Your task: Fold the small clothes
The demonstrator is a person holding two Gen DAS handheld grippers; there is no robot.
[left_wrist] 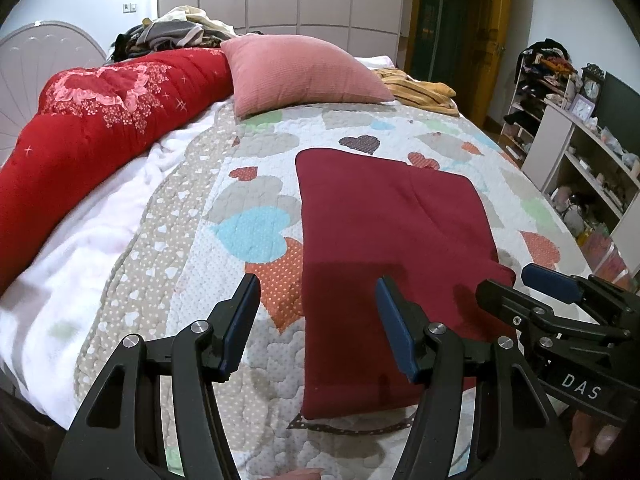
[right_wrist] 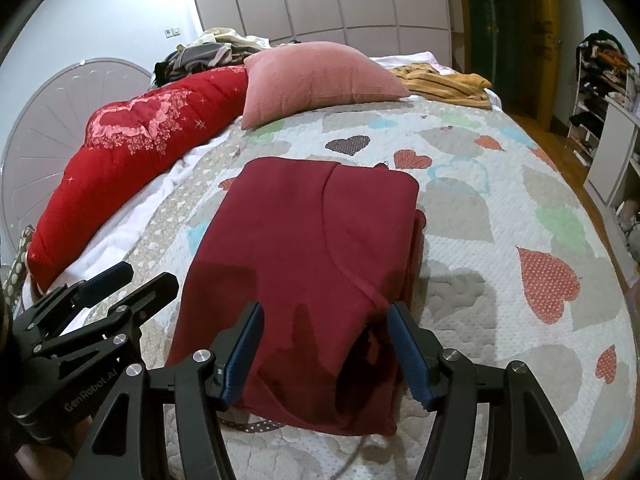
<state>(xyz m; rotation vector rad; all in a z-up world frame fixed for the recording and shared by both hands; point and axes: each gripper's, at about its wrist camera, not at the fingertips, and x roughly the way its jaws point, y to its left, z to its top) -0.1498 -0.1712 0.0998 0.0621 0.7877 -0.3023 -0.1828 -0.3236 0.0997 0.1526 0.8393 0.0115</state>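
Your left gripper point(left_wrist: 318, 324) hangs with its fingers spread wide and empty over the near left edge of the folded dark red garment point(left_wrist: 384, 240). Your right gripper point(right_wrist: 326, 344) is just as wide, empty above the near right corner. The garment lies flat on the heart-patterned quilt point(right_wrist: 500, 248), near the bed's front edge (its underside layers are hidden). In each view the other gripper crowds the side; its body reads "DAS" or "GenRobot.AI". Farther back sit a pink pillow point(left_wrist: 304, 74), a red comforter point(left_wrist: 92, 128), a striped yellow garment point(right_wrist: 444, 80) and a clothes heap point(left_wrist: 176, 32), partly cut off.
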